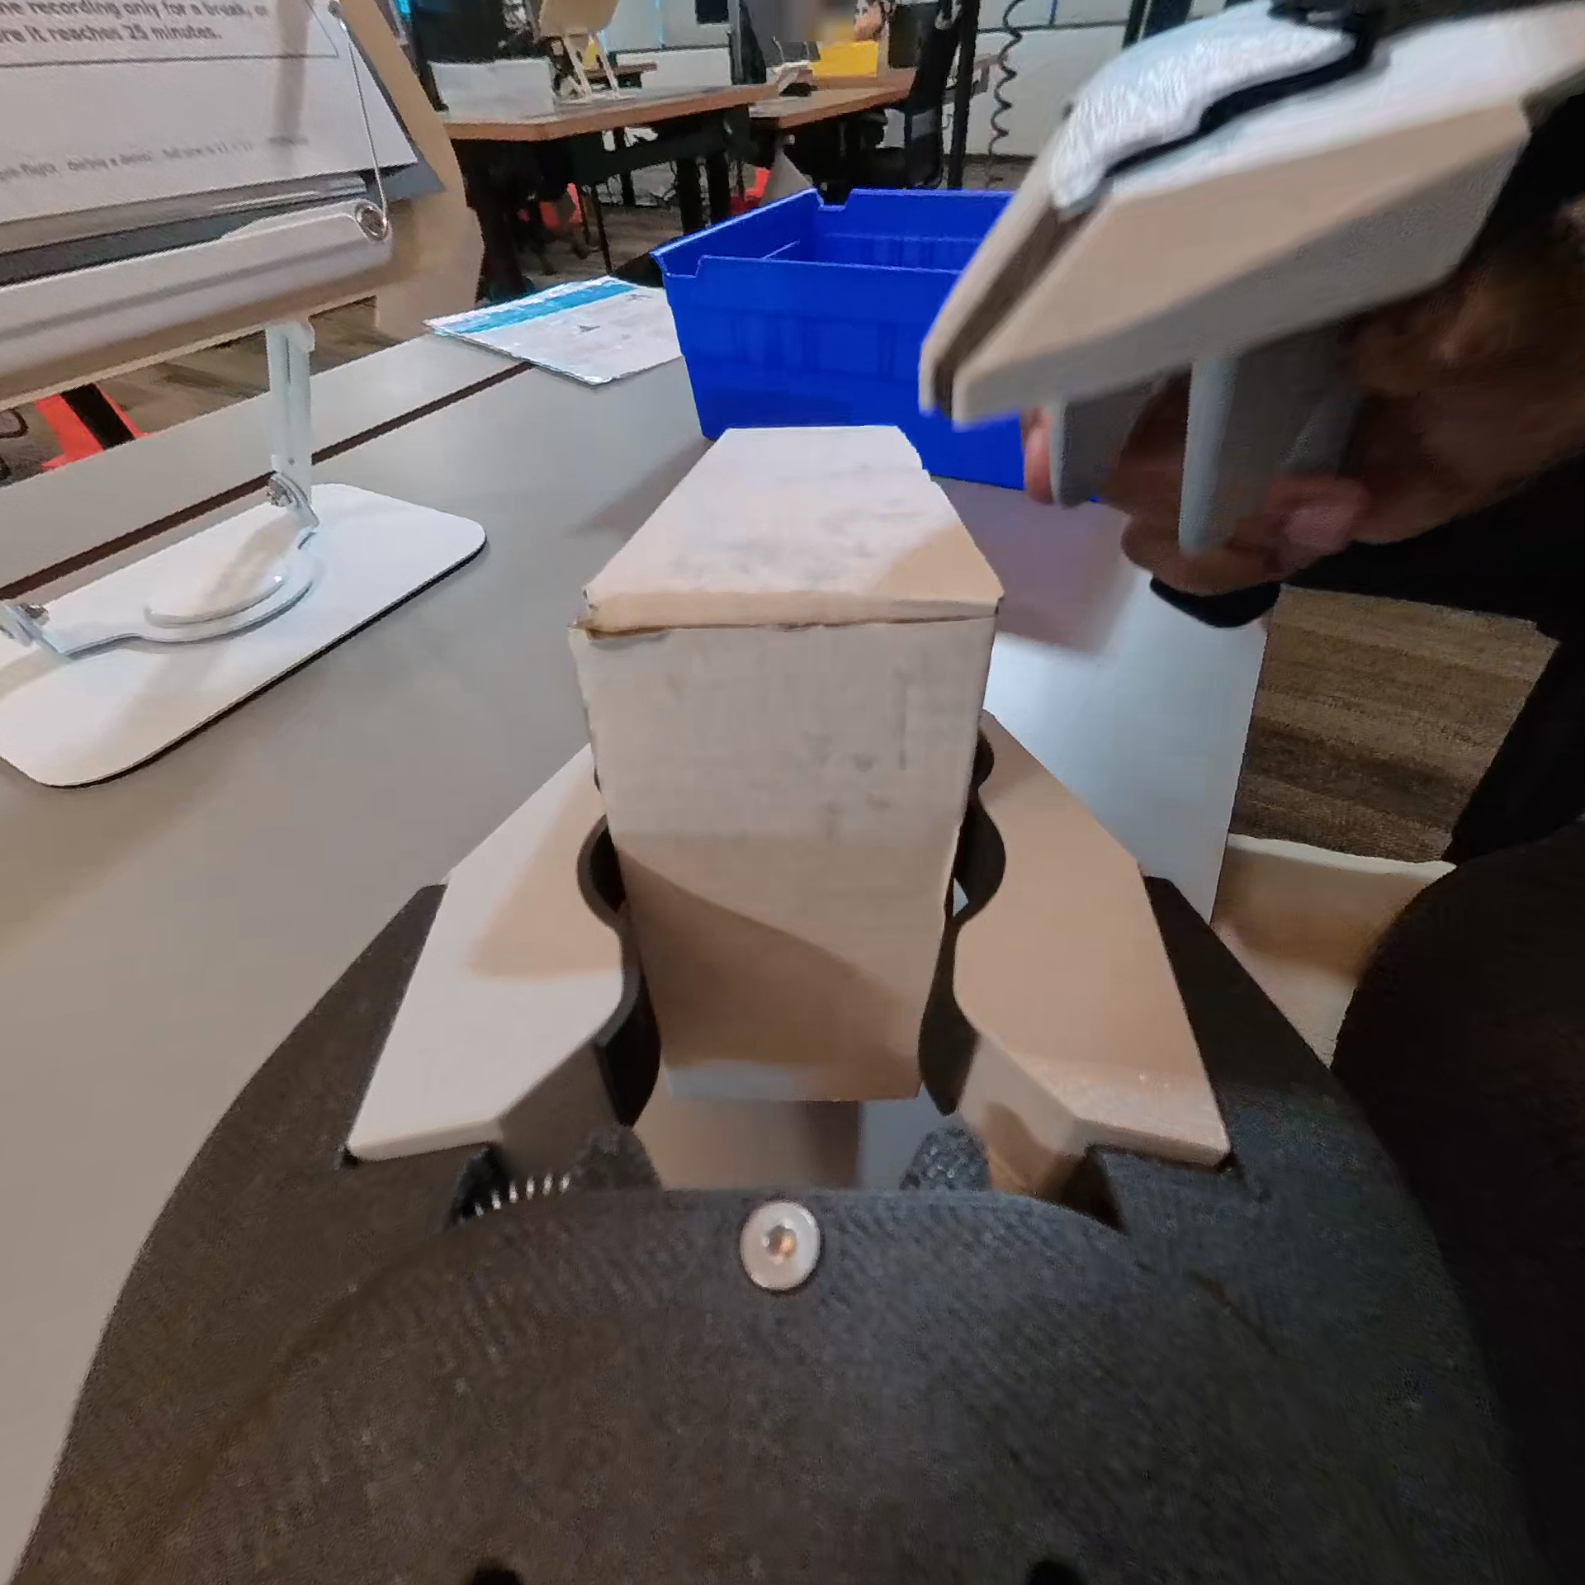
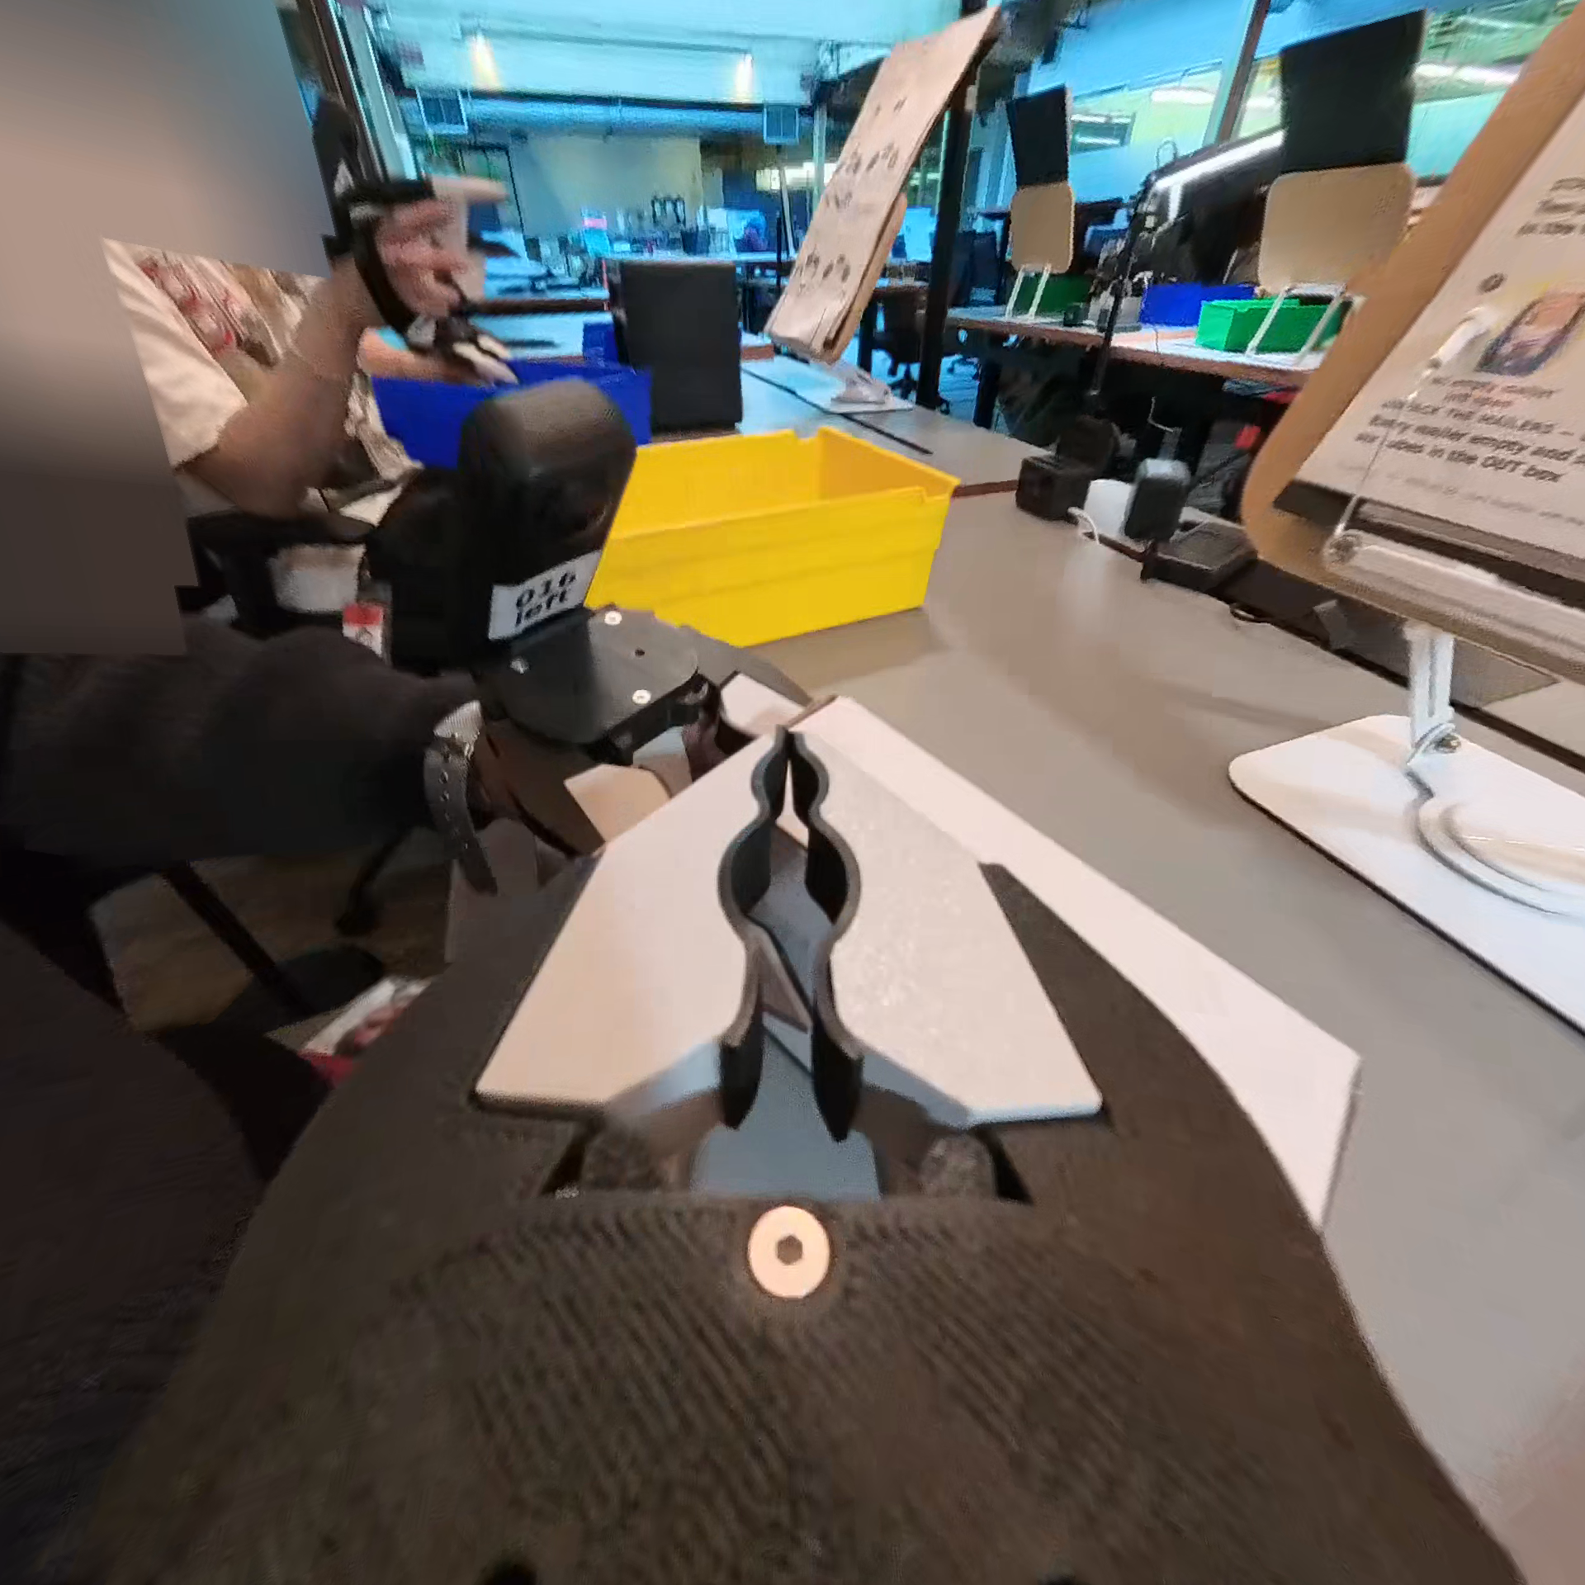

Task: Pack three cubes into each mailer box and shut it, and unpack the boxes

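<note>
A white mailer box with its lid shut lies lengthwise on the grey table. My left gripper is shut on the box's near end, its fingers against both side walls. My right gripper is shut and empty and hovers above the box's far right end. In the right wrist view my right gripper has its tips touching just over the box's white top, and the left gripper holds the box's far end. No cubes are in view.
A blue bin stands behind the box and a yellow bin sits past the left gripper. A white document stand is on the left, also in the right wrist view. A paper sheet lies by the blue bin. Black devices sit at the table's back. Across from one pair of fingers to the other is roughly 8 cm.
</note>
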`<state>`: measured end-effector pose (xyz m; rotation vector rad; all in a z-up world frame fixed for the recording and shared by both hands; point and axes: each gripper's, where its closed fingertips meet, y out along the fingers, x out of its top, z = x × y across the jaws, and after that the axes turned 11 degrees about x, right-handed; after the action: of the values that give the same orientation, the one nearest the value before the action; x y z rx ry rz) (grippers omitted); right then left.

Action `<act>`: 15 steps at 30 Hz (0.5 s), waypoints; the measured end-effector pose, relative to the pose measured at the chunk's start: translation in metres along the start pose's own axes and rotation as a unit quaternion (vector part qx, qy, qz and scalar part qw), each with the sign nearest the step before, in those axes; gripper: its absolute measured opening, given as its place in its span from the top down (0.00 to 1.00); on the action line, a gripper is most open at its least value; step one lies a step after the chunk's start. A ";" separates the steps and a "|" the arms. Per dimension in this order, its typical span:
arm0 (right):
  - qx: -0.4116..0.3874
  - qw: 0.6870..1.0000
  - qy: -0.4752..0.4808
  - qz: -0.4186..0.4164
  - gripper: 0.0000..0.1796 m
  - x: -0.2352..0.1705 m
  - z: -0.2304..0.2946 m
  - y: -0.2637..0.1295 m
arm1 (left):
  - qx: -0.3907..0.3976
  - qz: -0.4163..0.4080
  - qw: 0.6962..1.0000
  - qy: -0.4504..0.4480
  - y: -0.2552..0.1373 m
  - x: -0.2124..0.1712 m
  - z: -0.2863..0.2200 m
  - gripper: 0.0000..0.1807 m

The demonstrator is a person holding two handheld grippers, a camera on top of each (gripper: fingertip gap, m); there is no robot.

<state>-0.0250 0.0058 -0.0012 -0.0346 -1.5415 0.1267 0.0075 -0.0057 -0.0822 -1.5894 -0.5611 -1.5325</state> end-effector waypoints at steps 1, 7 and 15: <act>0.000 1.000 -0.007 0.009 1.00 -0.004 0.003 0.004 | 0.000 0.001 1.000 0.000 0.000 0.000 0.000 0.59; 0.014 0.999 0.007 0.043 1.00 -0.024 0.010 0.015 | 0.008 0.026 1.000 0.013 0.002 -0.011 0.004 0.60; -0.059 0.997 -0.039 0.005 1.00 -0.010 -0.022 -0.017 | 0.000 0.045 0.999 0.021 0.003 -0.017 0.001 0.60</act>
<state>-0.0027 -0.0106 -0.0100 -0.1331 -1.6265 0.0455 0.0073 -0.0028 -0.0991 -1.5593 -0.4598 -1.4947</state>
